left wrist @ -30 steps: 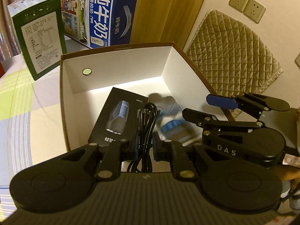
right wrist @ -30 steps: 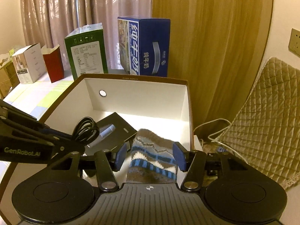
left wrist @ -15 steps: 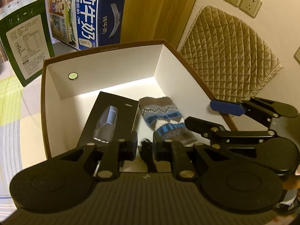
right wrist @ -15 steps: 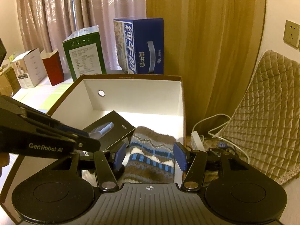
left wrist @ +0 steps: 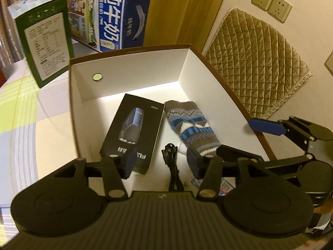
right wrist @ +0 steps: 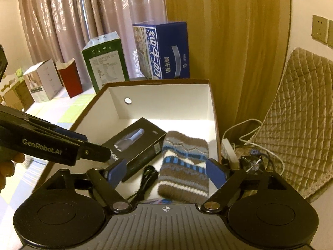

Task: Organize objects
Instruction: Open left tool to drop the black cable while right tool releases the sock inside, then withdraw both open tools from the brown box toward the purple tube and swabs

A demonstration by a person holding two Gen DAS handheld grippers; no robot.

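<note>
An open white box with a brown rim (left wrist: 129, 49) (right wrist: 158, 81) holds a black product box (left wrist: 133, 131) (right wrist: 135, 143), a brown and blue knitted sock (left wrist: 191, 125) (right wrist: 183, 170) and a black coiled cable (left wrist: 171, 164) (right wrist: 145, 177). The cable lies on the box floor between the black box and the sock. My left gripper (left wrist: 160, 162) is open and empty above the cable. My right gripper (right wrist: 166, 170) is open and empty above the sock's near end. The right gripper also shows at the right of the left wrist view (left wrist: 239, 137).
A green carton (left wrist: 41, 41) (right wrist: 104, 62) and a blue milk carton (left wrist: 108, 14) (right wrist: 164, 50) stand behind the box. White and red cartons (right wrist: 54, 79) stand farther left. A quilted cushion (left wrist: 256, 62) (right wrist: 295, 120), white cords and a power strip (right wrist: 229, 150) lie to the right.
My left gripper was shut on the black cable and has opened; the cable now lies in the box. Both grippers have drawn back a little from the box.
</note>
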